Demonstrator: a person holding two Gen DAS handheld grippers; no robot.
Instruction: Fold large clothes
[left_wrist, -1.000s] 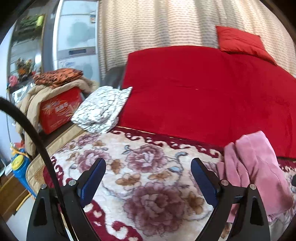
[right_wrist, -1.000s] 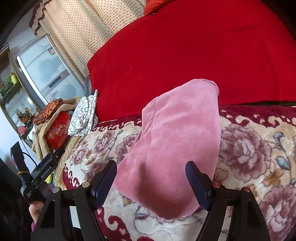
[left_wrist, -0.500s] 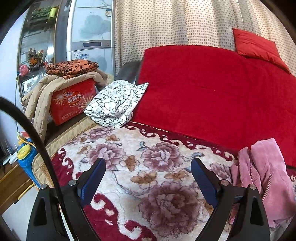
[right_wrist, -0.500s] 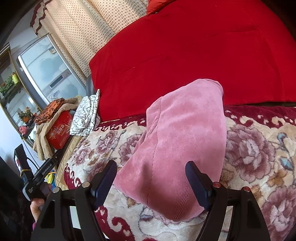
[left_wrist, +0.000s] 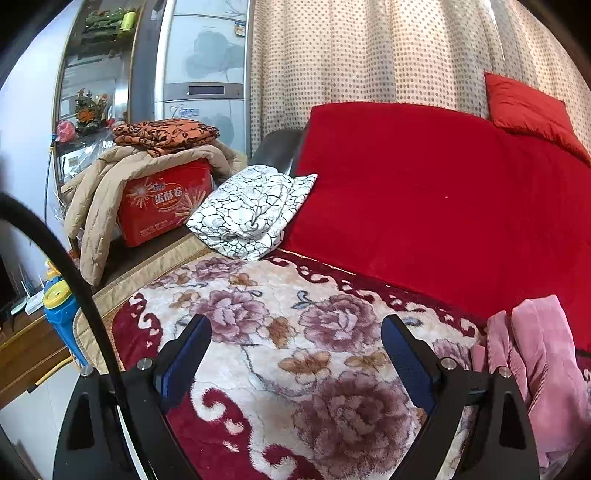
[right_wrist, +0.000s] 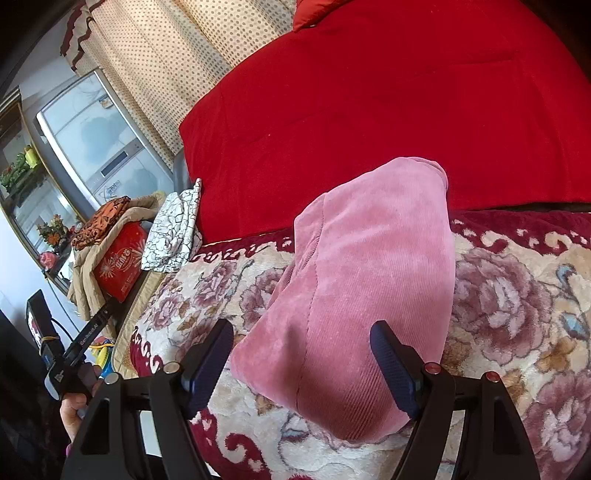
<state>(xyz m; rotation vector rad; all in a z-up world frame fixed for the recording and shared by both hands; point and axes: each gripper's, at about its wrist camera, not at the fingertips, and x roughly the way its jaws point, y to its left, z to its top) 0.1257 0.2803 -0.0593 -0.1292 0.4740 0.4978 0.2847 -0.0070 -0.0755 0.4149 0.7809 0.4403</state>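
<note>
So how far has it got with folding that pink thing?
The pink garment already lies in a folded bundle on the floral blanket. Nothing is in hand: the right gripper hovers open over it, and the left gripper is open above bare blanket. Whether more folds remain I cannot tell.

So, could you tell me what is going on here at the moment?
A person is working with a two-finger gripper in each hand over a flowered blanket, folding clothes. A pink garment lies folded on the blanket, against a red cover. The right gripper hovers open at its near end, pads not pressing it. The left gripper is open over bare blanket, holding nothing.
</note>
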